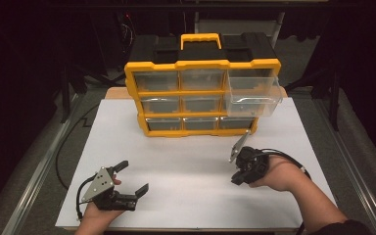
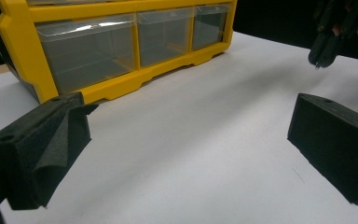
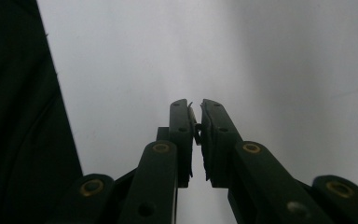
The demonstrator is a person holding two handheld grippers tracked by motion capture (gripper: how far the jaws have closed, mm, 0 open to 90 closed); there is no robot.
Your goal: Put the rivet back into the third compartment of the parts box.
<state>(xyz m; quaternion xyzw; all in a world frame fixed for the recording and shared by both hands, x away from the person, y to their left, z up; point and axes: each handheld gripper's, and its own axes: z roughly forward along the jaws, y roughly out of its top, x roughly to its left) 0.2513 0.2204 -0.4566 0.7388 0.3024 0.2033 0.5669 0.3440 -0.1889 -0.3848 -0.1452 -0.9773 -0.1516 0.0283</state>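
Observation:
A yellow organizer [image 1: 176, 66] with clear drawers and a black top stands at the back of the white board [image 1: 186, 161]. Its top right drawer [image 1: 253, 95] is pulled far out, and I cannot tell what is in it. My left gripper [image 1: 133, 176] lies low at the front left, wide open with nothing between its jaws [image 2: 186, 140]. It faces the organizer's bottom row [image 2: 121, 46]. My right gripper [image 1: 237, 180] points down at the board on the right. Its jaws are closed on a small thin sliver [image 3: 195, 123] whose nature I cannot make out.
The white board lies on a wooden table [image 1: 115, 93] amid dark surroundings. Metal rails run along the left [image 1: 34, 176] and right [image 1: 357, 171] sides. A black cable [image 1: 63, 147] trails off the left edge. Bare board stretches between the two grippers.

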